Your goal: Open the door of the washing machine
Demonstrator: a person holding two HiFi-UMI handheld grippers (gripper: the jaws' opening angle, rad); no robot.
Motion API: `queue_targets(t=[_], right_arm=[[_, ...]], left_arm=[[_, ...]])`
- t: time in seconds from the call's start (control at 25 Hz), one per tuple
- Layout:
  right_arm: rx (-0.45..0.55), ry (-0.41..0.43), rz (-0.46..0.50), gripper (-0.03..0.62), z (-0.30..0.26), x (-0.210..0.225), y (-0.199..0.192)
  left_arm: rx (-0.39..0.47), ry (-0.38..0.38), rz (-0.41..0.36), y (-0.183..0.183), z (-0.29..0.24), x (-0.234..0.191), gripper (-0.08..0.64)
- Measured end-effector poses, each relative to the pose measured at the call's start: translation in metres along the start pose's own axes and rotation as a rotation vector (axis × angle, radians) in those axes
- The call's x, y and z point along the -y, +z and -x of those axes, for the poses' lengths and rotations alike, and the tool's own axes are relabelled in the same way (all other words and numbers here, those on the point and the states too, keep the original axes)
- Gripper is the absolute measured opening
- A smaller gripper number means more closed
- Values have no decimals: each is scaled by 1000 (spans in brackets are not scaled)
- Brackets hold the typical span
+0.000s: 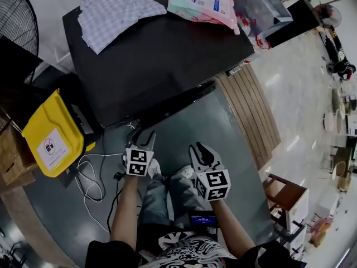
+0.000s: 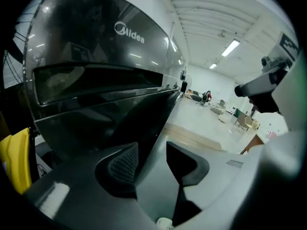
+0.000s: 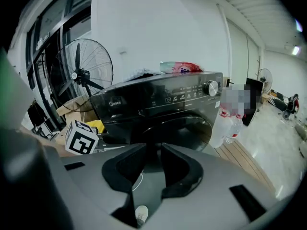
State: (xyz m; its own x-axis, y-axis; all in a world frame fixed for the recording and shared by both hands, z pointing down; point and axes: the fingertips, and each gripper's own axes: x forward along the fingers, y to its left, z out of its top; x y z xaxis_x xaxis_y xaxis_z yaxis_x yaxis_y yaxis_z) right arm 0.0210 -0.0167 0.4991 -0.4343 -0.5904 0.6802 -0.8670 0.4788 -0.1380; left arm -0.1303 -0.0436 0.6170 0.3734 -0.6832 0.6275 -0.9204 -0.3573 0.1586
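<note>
The black front-loading washing machine [image 1: 162,49] stands ahead of me, its round door [image 3: 177,128] shut in the right gripper view. In the left gripper view the glossy dark front [image 2: 96,104] fills the left side, very close. My left gripper [image 1: 142,138] hangs low before the machine's front left, jaws open with nothing between them [image 2: 151,164]. My right gripper [image 1: 199,149] is beside it, a little further back, pointing at the door; its jaws [image 3: 153,169] stand apart and empty. The left gripper's marker cube [image 3: 81,138] shows to the left there.
A checked cloth [image 1: 114,13] and a pink package [image 1: 203,4] lie on the machine's top. A yellow container [image 1: 50,135] and loose cables [image 1: 92,172] are at the left, a fan [image 3: 81,73] behind. Water bottles [image 3: 225,123] and wooden slats [image 1: 251,116] are to the right.
</note>
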Motion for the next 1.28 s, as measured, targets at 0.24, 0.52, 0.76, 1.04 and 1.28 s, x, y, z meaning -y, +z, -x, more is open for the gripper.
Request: queue_targets(t=[0.24, 0.52, 0.76, 1.04, 1.28], right_arm=[[-43, 9, -24, 97, -4, 9, -27], [-63, 5, -60, 86, -2, 17, -48], [-73, 28, -80, 49, 2, 16, -55], [-65, 42, -140, 89, -3, 10, -52], [-77, -2, -185, 144, -20, 13, -52]], left_arm=[[-36, -7, -44, -6, -29, -4, 187], [-52, -23, 24, -16, -38, -7, 137], [-83, -8, 24, -18, -37, 2, 129], [-132, -127, 24, -45, -22, 59, 112], [-173, -248, -77, -62, -14, 116, 123]])
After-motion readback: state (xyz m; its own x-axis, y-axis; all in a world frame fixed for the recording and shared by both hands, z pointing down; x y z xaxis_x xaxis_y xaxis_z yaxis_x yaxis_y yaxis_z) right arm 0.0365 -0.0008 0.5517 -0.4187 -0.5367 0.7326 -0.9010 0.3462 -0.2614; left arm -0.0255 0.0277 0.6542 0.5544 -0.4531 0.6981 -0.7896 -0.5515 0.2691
